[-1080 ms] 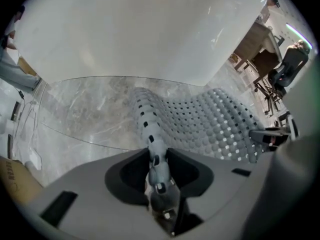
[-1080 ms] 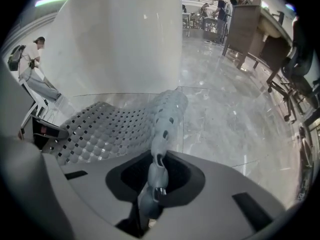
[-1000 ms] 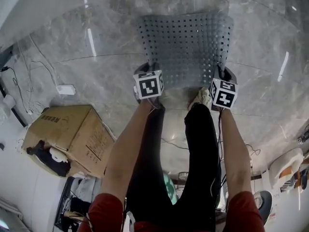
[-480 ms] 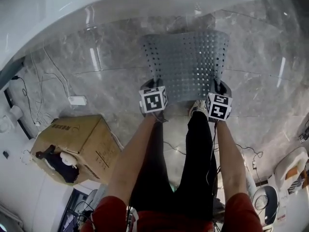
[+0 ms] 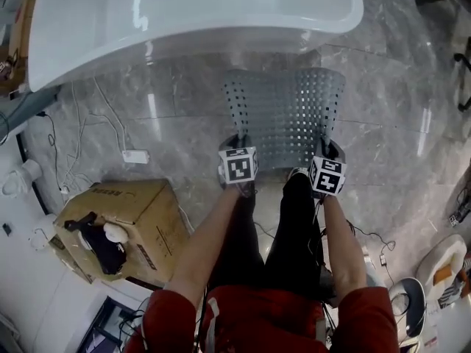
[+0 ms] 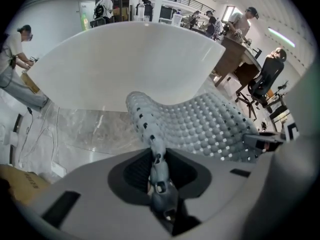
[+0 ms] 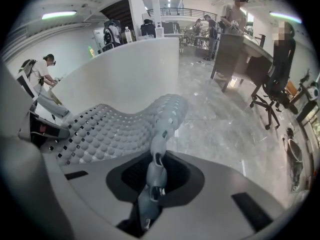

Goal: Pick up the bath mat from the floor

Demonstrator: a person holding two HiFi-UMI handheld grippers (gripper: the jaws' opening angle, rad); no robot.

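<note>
Beside the bathtub (image 5: 184, 13): left gripper (image 5: 237, 141) and right gripper (image 5: 330, 148) each clamped on a near corner of the bath mat (image 5: 283, 109).

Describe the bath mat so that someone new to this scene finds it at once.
Find the white bathtub at the top of the head view. Right before it, over the grey marble floor, is the grey rubber bath mat: the only sheet dotted with rows of holes.

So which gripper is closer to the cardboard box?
The left gripper, shut on the mat: the box sits at its side; the right gripper grips the mat's other edge.
</note>
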